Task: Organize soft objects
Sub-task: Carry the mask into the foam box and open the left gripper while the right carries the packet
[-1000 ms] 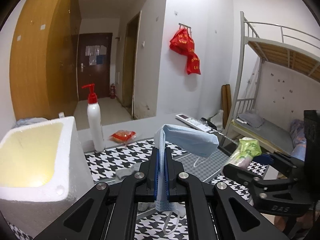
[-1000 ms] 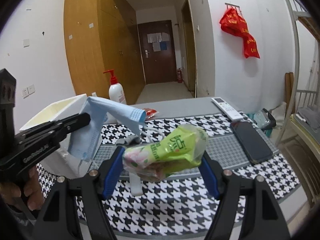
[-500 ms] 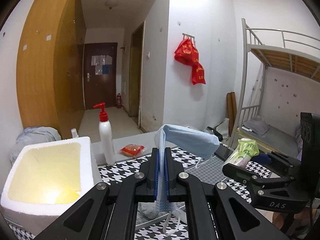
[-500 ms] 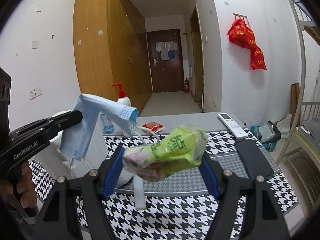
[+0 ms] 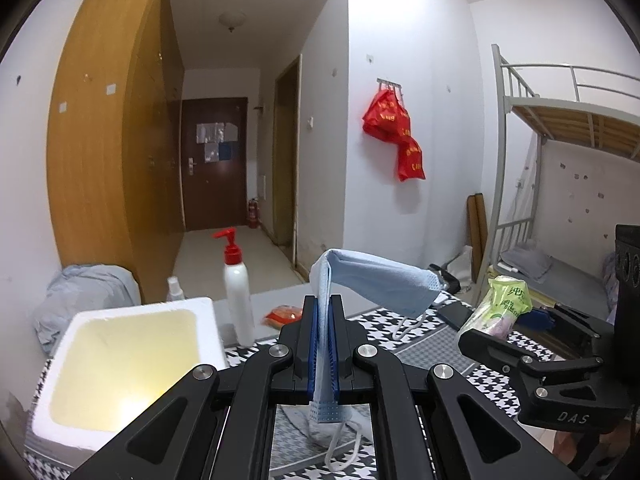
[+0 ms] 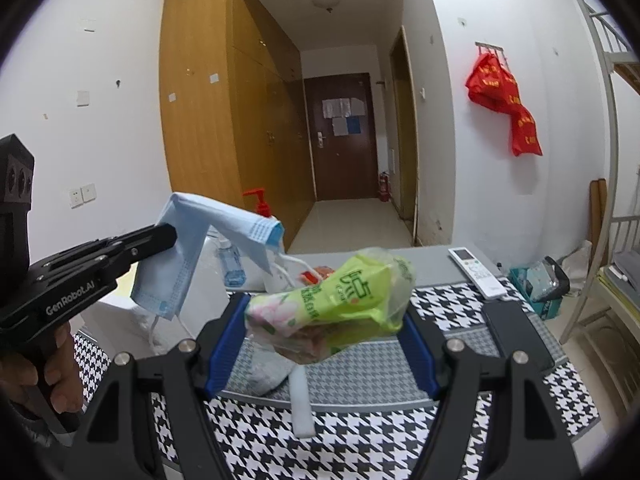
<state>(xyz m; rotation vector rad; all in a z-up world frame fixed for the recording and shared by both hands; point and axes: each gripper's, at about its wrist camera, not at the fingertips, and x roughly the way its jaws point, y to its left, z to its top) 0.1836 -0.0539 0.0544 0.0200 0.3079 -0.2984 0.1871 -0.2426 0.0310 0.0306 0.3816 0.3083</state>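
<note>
My left gripper is shut on a light blue face mask, which droops to the right above the table; the mask also shows in the right wrist view. My right gripper is shut on a green tissue pack, held above the houndstooth cloth; the pack also shows at the right of the left wrist view. A white foam box, open and empty, stands at the table's left, below and left of the mask.
A white pump bottle, a small spray bottle and a red packet stand behind the box. A remote and a dark phone lie at the right. A grey cloth and a white strip lie on the houndstooth cloth.
Both grippers have risen with their loads; the table and foam box sit lower in view, and the box's inside shows more.
</note>
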